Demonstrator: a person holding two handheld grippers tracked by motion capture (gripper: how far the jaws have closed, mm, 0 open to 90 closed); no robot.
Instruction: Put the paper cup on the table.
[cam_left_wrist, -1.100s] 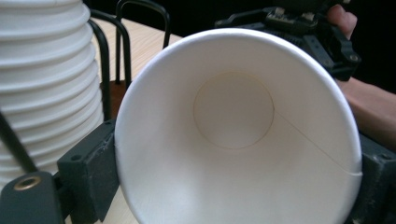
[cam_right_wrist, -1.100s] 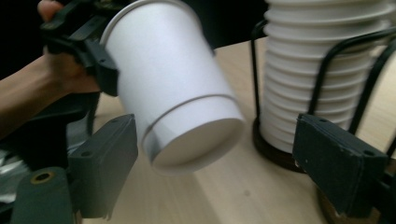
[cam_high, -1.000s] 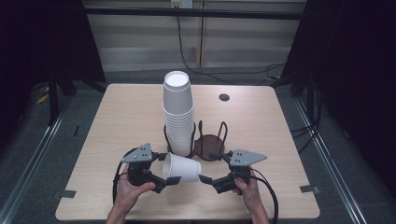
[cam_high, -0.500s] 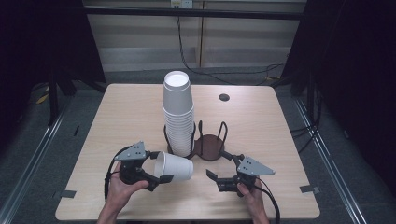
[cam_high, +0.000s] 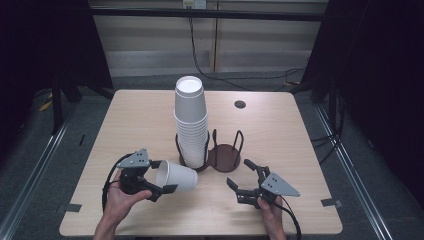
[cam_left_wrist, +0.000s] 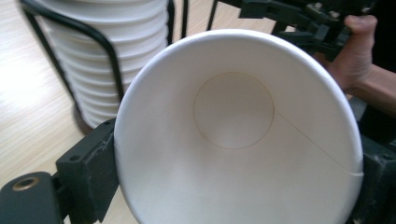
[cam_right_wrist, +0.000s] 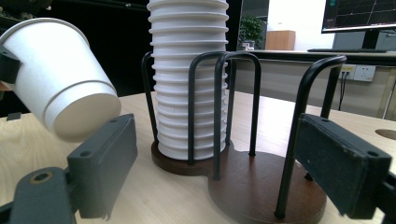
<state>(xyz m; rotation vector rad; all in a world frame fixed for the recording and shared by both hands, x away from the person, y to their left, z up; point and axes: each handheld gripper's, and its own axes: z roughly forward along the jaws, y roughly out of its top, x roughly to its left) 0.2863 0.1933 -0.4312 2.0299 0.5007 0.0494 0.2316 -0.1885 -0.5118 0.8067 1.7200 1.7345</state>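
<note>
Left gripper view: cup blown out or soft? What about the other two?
Left gripper view: the cup interior is bright, yet its seam and base ring stay readable; the left tongs look soft. Right gripper view: the cup stack is sharp; the monitor and windows behind glare. High view: the table is evenly lit; the surroundings are dark.

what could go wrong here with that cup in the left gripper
1. The left gripper clamps the loose paper cup across its rim, so a harder squeeze could crush the thin wall out of round.
2. The cup lies tilted beside the tall cup stack; a careless swing could knock that stack in the wire holder.
3. The right gripper, jaws open and holding nothing, sits close to the holder's empty side and could snag a wire loop.
</note>
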